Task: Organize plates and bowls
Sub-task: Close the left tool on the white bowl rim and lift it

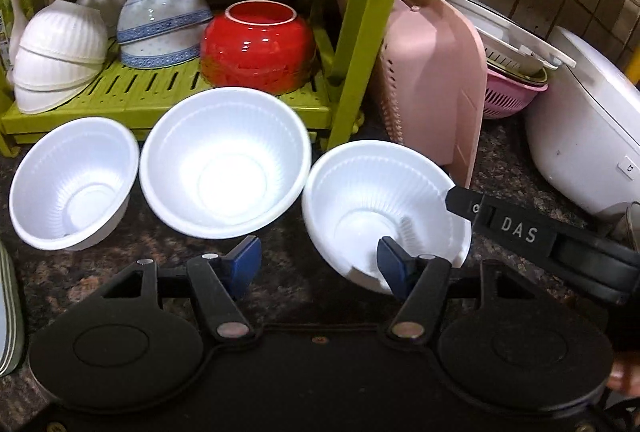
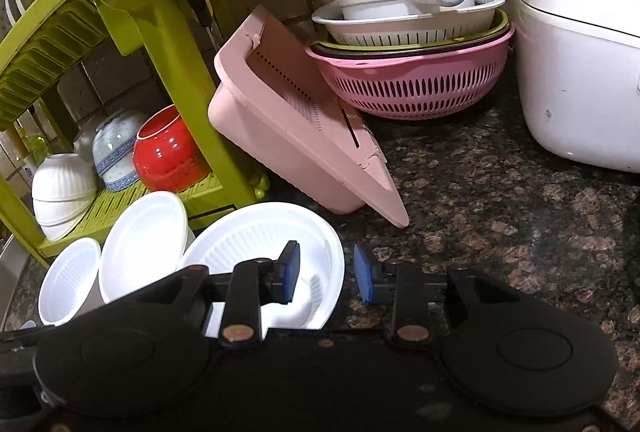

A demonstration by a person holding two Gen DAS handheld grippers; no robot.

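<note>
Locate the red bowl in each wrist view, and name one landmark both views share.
Left wrist view: the red bowl sits upside down at upper centre, on the green rack's lower shelf, right of the blue-patterned bowl.
Right wrist view: the red bowl is at middle left, on the same shelf, under the rack's upper tier.
Shared landmark: the tilted pink basket, just right of the rack in both.
</note>
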